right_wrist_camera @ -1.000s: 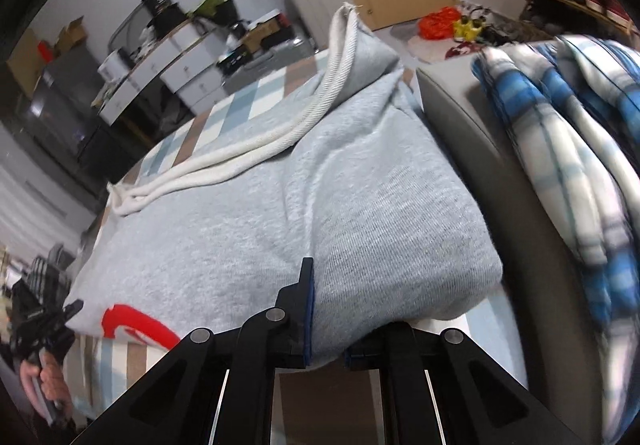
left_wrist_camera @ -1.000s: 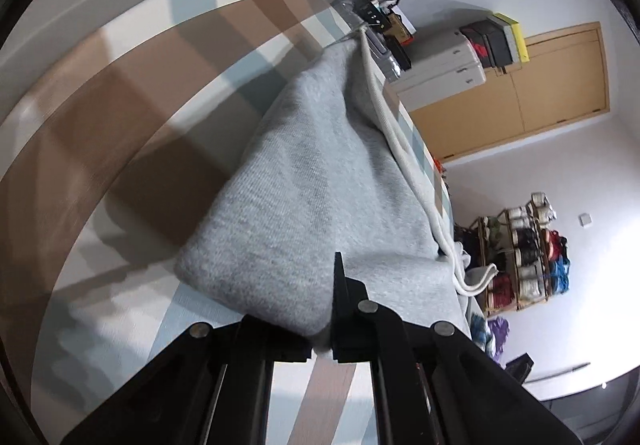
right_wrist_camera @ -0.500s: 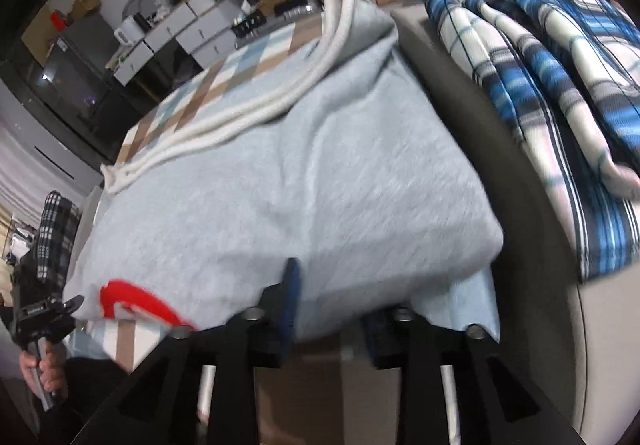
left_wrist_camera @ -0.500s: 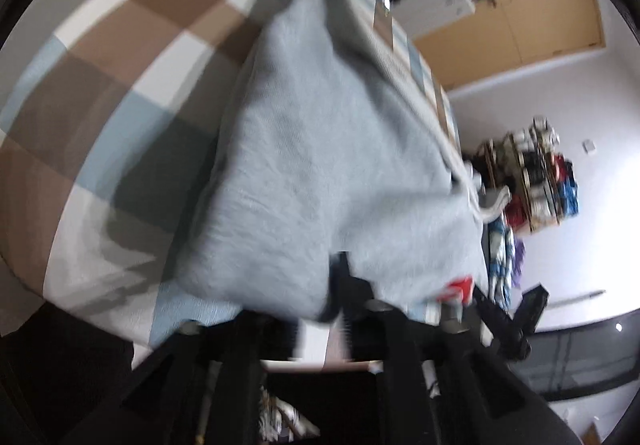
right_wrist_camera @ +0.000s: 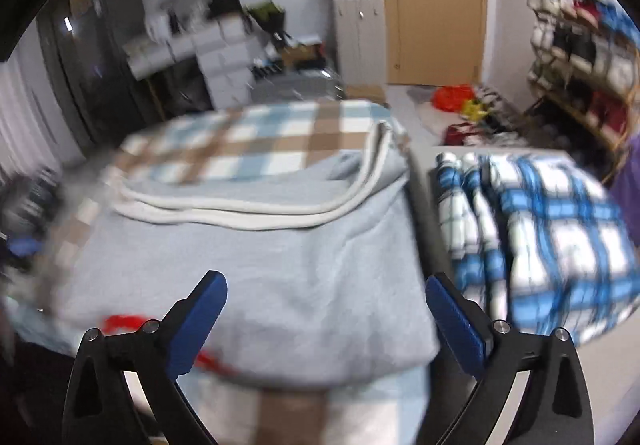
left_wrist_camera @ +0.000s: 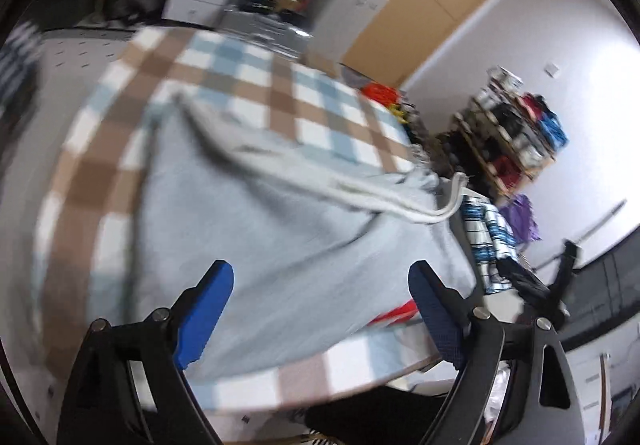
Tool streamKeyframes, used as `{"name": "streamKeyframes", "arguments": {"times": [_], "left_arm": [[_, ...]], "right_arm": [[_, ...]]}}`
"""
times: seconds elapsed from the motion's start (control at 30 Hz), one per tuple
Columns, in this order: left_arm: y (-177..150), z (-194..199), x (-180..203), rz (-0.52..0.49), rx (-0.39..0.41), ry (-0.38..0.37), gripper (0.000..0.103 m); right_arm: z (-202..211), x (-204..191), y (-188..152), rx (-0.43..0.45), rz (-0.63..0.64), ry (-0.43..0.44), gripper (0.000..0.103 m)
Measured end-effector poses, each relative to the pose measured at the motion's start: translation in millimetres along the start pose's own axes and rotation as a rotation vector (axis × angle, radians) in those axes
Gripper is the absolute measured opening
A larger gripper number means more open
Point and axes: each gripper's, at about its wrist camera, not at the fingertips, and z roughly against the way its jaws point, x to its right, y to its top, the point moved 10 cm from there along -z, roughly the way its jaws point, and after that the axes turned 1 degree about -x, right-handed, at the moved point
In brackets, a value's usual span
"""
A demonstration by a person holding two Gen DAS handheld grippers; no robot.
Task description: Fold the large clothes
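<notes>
A folded grey sweatshirt (left_wrist_camera: 288, 245) (right_wrist_camera: 260, 273) with a white ribbed hem (right_wrist_camera: 248, 213) and a red print at its near edge lies flat on a brown, blue and white checked cloth (left_wrist_camera: 240, 85) (right_wrist_camera: 256, 149). My left gripper (left_wrist_camera: 320, 277) hovers above the garment's near edge, its jaws opening wide, nothing between the blue pads (left_wrist_camera: 208, 309). My right gripper (right_wrist_camera: 324, 285) hangs over the sweatshirt's near right corner, jaws likewise opening, holding nothing. Both views are blurred by motion.
A folded blue and white plaid garment (right_wrist_camera: 540, 237) (left_wrist_camera: 488, 241) lies on the surface right of the sweatshirt. Beyond stand white drawer units (right_wrist_camera: 228, 57), a wooden door (right_wrist_camera: 436, 5) and a shoe rack (right_wrist_camera: 580, 53). The table's near edge runs below the grippers.
Both grippers let go of the sweatshirt's near edge, opened wide and rose away from it. The garment now lies flat and both cameras see more of the room.
</notes>
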Motion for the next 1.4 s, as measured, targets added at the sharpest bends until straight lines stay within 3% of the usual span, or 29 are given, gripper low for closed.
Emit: {"name": "streamKeyframes", "arguments": {"times": [0.1, 0.17, 0.27, 0.43, 0.7, 0.77, 0.83, 0.87, 0.9, 1.0, 1.13, 1.17, 1.33, 1.4], "left_arm": [[3, -40, 7, -0.059, -0.018, 0.051, 0.086], [-7, -54, 2, -0.087, -0.028, 0.089, 0.086], [-14, -75, -7, -0.098, -0.033, 0.124, 0.086], [-22, -79, -17, -0.102, -0.099, 0.122, 0.086], [-29, -75, -27, -0.166, -0.101, 0.219, 0.086], [-30, -75, -26, -0.165, -0.104, 0.214, 0.086], [-32, -71, -24, -0.154, -0.099, 0.202, 0.086], [-31, -71, -24, -0.153, -0.097, 0.199, 0.086], [-30, -70, -23, -0.156, -0.090, 0.201, 0.087], [-28, -66, -22, -0.176, -0.065, 0.222, 0.086], [-26, -63, -19, -0.200, -0.044, 0.226, 0.086], [-25, -65, -19, -0.204, -0.049, 0.222, 0.086], [-26, -64, -14, -0.252, -0.038, 0.235, 0.087], [-25, -62, -11, -0.274, -0.023, 0.247, 0.087]], "right_arm": [[-45, -7, 12, -0.078, 0.212, -0.161, 0.099], [-68, -8, 15, -0.101, 0.314, -0.220, 0.099], [-99, -16, 9, -0.187, 0.354, -0.132, 0.099], [-136, -26, 15, -0.237, 0.377, -0.112, 0.099], [-159, -25, 54, -0.205, 0.265, -0.072, 0.099], [-165, -25, 65, -0.189, 0.221, -0.051, 0.096], [-171, -29, 74, -0.193, 0.158, 0.014, 0.071], [-177, -36, 73, -0.239, 0.111, 0.101, 0.040], [-185, -38, 72, -0.273, 0.081, 0.118, 0.036], [-188, -38, 83, -0.237, 0.060, 0.090, 0.024], [-187, -23, 105, -0.168, -0.075, 0.070, 0.023], [-185, -16, 112, -0.142, -0.094, 0.033, 0.023], [-170, 0, 138, -0.035, -0.124, -0.046, 0.024], [-159, -4, 146, -0.008, -0.129, -0.022, 0.033]]}}
